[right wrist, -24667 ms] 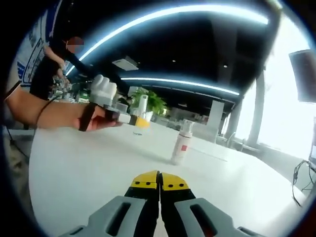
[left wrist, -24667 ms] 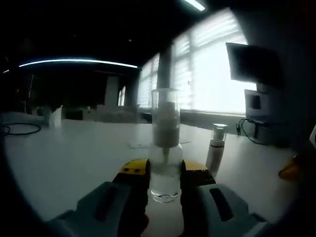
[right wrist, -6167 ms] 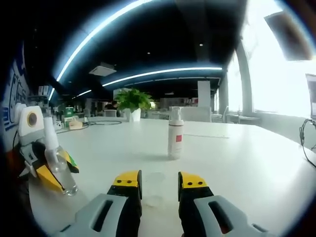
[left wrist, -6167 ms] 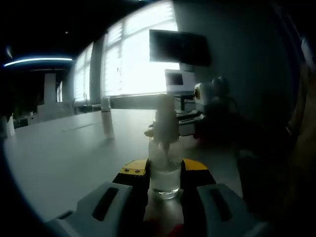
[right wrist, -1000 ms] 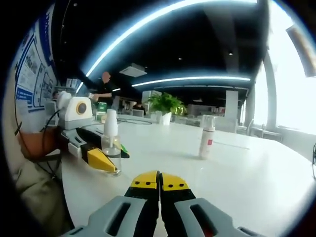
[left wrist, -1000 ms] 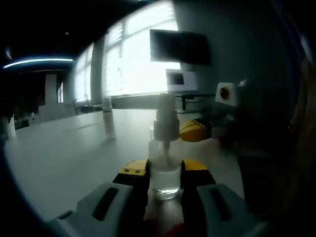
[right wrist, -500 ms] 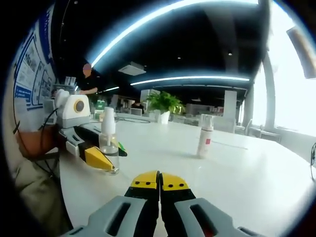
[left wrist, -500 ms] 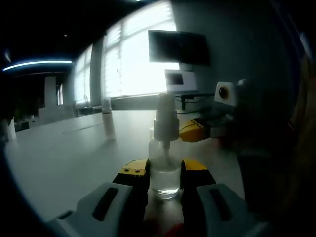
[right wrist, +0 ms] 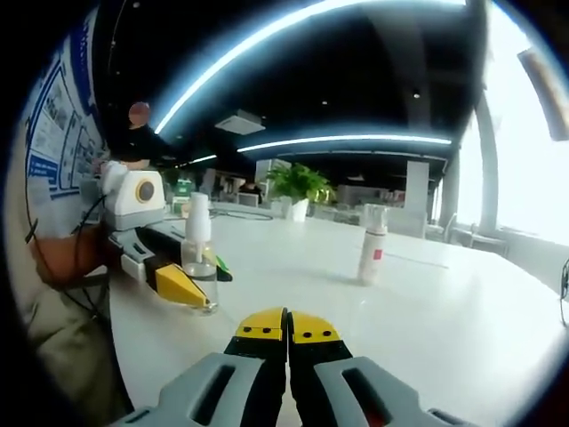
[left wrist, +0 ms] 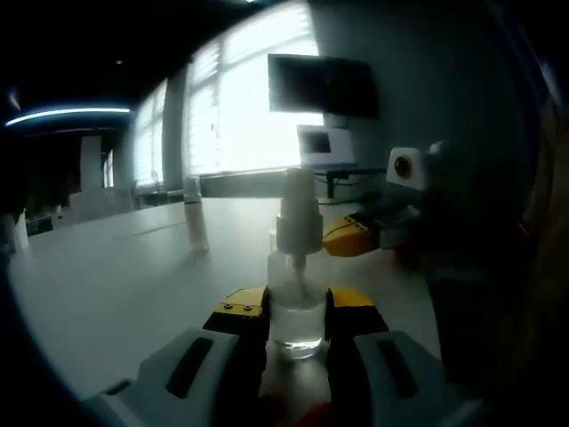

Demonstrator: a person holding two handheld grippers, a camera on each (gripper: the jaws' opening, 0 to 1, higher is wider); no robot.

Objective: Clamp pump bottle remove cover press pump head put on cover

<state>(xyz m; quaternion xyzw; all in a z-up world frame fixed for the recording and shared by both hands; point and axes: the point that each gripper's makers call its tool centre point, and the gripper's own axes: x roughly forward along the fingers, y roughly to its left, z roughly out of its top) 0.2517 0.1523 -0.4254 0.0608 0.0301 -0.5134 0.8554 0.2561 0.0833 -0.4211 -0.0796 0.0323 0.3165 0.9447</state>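
Observation:
A small clear pump bottle [left wrist: 296, 311] with a bare white pump head [left wrist: 298, 218] stands on the white table [left wrist: 116, 285]. My left gripper [left wrist: 297, 301] is shut on its lower body. The right gripper view shows the same bottle [right wrist: 197, 267] at the left, held in the left gripper [right wrist: 187, 286] by a person's hand. My right gripper [right wrist: 287, 327] is shut with nothing between its jaws, low over the table and to the right of the bottle. From the left gripper view, its yellow tip [left wrist: 349, 238] points in just behind the pump head.
A taller white bottle with a red label [right wrist: 370, 245] stands further along the table, also seen as the white bottle [left wrist: 194, 215]. A potted plant [right wrist: 298, 189] and a person [right wrist: 135, 124] are far back. A dark monitor [left wrist: 320, 84] hangs beside bright windows.
The clear cover over the pump head 24.7 s ago is off. My right gripper, open 6.2 s ago, is shut. Over the last second only the person far back moved.

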